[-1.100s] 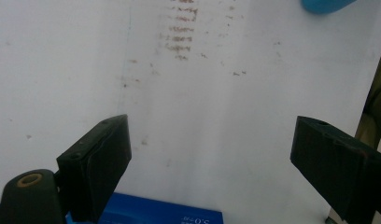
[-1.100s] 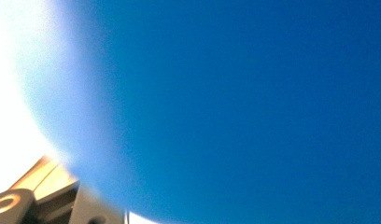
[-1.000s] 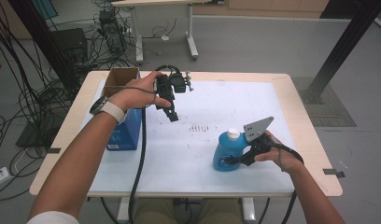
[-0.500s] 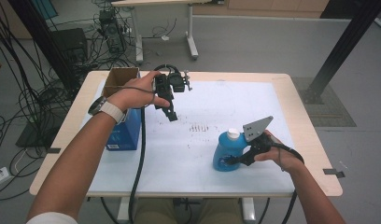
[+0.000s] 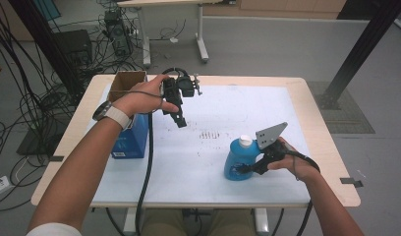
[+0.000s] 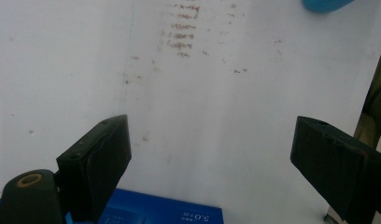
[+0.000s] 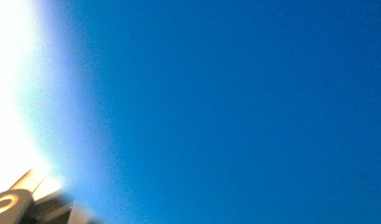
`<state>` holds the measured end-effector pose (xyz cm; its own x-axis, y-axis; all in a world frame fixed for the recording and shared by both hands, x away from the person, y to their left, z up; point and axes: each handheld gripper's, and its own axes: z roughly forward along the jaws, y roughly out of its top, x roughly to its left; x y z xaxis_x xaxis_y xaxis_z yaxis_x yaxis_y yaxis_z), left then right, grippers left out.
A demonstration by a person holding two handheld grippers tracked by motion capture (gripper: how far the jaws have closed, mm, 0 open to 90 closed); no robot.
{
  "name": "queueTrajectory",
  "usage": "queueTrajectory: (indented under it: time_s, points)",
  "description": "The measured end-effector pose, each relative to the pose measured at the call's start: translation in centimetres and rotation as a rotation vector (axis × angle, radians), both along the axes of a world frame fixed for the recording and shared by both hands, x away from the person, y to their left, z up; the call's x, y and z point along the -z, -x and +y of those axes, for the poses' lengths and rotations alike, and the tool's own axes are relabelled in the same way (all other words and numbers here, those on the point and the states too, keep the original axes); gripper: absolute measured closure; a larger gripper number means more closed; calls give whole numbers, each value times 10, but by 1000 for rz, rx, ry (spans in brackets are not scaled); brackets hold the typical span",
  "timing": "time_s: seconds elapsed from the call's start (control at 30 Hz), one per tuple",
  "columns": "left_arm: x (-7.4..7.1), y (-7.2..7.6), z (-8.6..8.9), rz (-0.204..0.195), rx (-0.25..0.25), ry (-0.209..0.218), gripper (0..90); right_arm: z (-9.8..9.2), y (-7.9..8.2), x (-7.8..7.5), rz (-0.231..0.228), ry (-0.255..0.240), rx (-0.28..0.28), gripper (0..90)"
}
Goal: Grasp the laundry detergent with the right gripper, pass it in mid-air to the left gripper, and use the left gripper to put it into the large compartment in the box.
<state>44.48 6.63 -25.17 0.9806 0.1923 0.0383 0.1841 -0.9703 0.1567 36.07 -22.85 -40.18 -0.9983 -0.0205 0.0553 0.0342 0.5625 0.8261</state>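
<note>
The counter (image 5: 306,128) carries one white mat (image 5: 154,167). On it stand one blue box (image 5: 131,141) at the left, with one brown carton (image 5: 126,80) just behind it, and one blue bottle (image 5: 236,162) with a white cap near the front right.

The step in hand seems to be the grasp of the bottle. The right tongs (image 5: 243,169) are at its lower side, and in the right gripper view the blue wall (image 7: 235,107) is pressed close to the camera. They appear clamped on the bottle, which stands upright on the mat. The next move, I think, is to lift it straight, with a firm grip, because the round wall can slip or the bottle can tip.

The left tongs (image 5: 181,121) hang above the mat near the box, with jaws wide apart and nothing between them; the left gripper view looks down on bare mat. There are two tongs, one in each hand.
</note>
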Motion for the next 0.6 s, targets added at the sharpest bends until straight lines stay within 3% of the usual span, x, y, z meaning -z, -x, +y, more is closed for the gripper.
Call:
queueTrajectory:
  time_s: [0.6]
  points:
    - [-1,1,2,-1,-2,-1,127,0,1,0,-4,0,3,429]
